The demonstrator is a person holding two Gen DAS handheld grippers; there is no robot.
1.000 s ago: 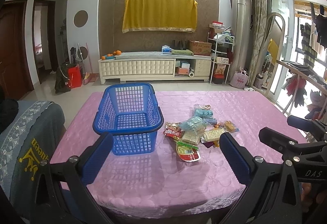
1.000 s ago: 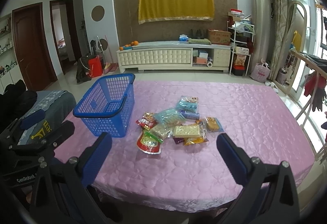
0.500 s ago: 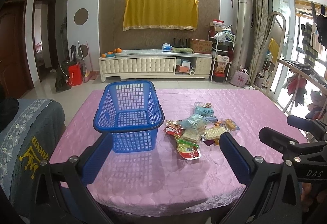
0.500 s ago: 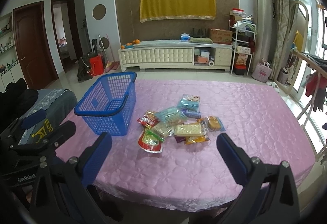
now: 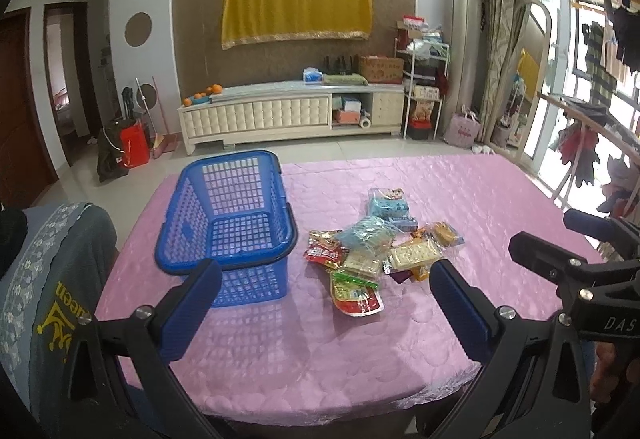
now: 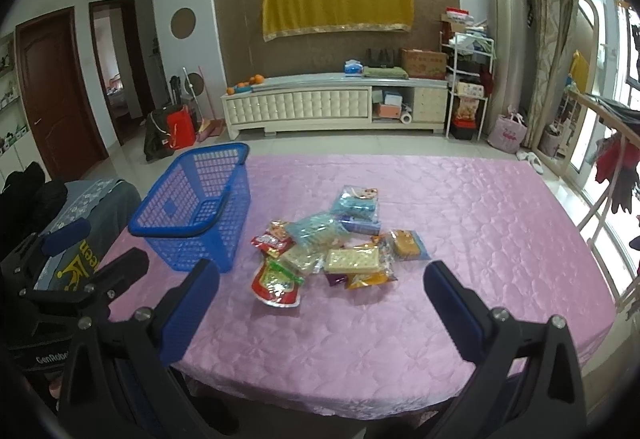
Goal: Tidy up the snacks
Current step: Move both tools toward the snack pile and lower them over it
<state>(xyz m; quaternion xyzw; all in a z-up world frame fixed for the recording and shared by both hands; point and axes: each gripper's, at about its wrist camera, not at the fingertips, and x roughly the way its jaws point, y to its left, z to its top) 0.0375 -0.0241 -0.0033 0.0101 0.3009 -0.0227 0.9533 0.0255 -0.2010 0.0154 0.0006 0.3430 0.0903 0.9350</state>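
A pile of several snack packets [image 5: 376, 247] [image 6: 332, 243] lies mid-table on the pink cloth [image 5: 320, 351] [image 6: 460, 207]. It includes a red pouch [image 5: 356, 295] [image 6: 276, 287], a cracker pack [image 5: 414, 253] [image 6: 352, 259] and a light blue pack [image 5: 388, 205] [image 6: 356, 203]. An empty blue plastic basket [image 5: 248, 283] [image 6: 208, 247] stands just left of the pile. My left gripper [image 5: 324, 275] hovers open above the near table edge, short of both. My right gripper [image 6: 320, 271] is open too, beside it, holding nothing.
A chair with a grey cover [image 5: 48, 279] [image 6: 80, 207] stands at the table's left side. The near table edge runs just below the fingers. Beyond the table are a white TV cabinet [image 5: 292, 115] and, to the right, a clothes rack [image 5: 592, 143].
Both views have drifted a little, so the basket and snacks sit slightly higher and further left in frame. Both grippers stay open and nothing on the table has moved.
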